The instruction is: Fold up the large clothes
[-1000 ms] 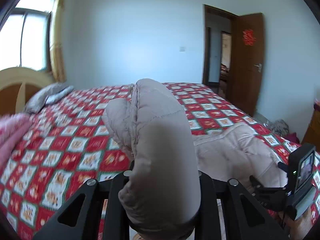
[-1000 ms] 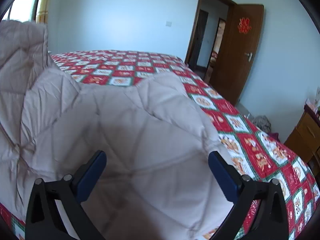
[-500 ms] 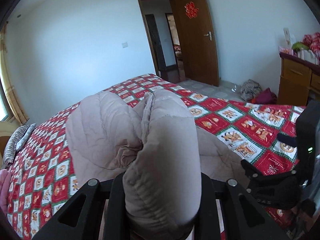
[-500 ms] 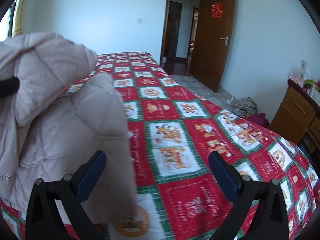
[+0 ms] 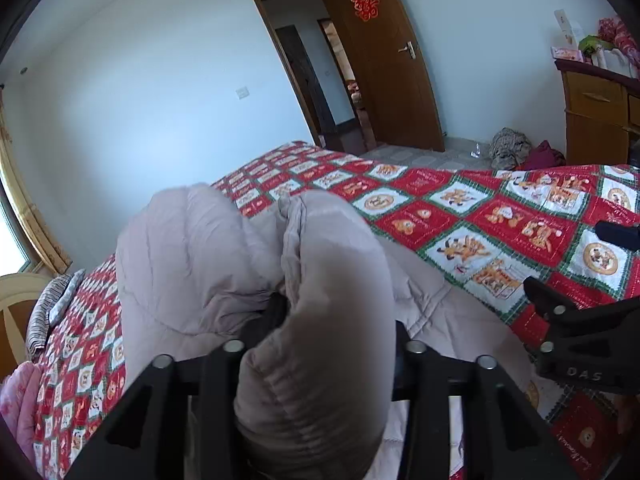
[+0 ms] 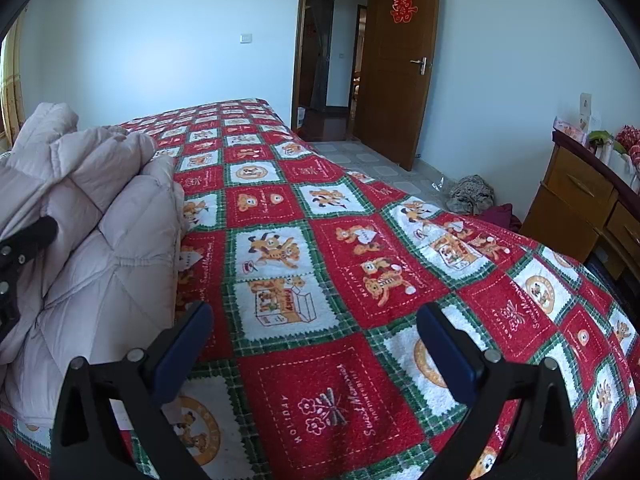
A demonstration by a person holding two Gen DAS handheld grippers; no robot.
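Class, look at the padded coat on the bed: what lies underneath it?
Under the beige padded coat lies the red, green and white patchwork bedspread, showing along its edge. Whatever is beneath the coat's middle is covered and cannot be seen.

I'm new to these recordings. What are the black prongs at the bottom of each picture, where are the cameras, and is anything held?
There is no robot: a person holds a two-fingered claw in each hand, and a wide-angle camera on each looks forward along its fingers, hence the prongs. One picture comes from the left claw, the other from the right claw. A pale padded jacket lies on a bed with a red, green and white bedspread. The left claw's jaws have just been opening, with a thick fold of the jacket between them; whether they grip it I cannot tell. The right claw is open and empty above the bedspread.
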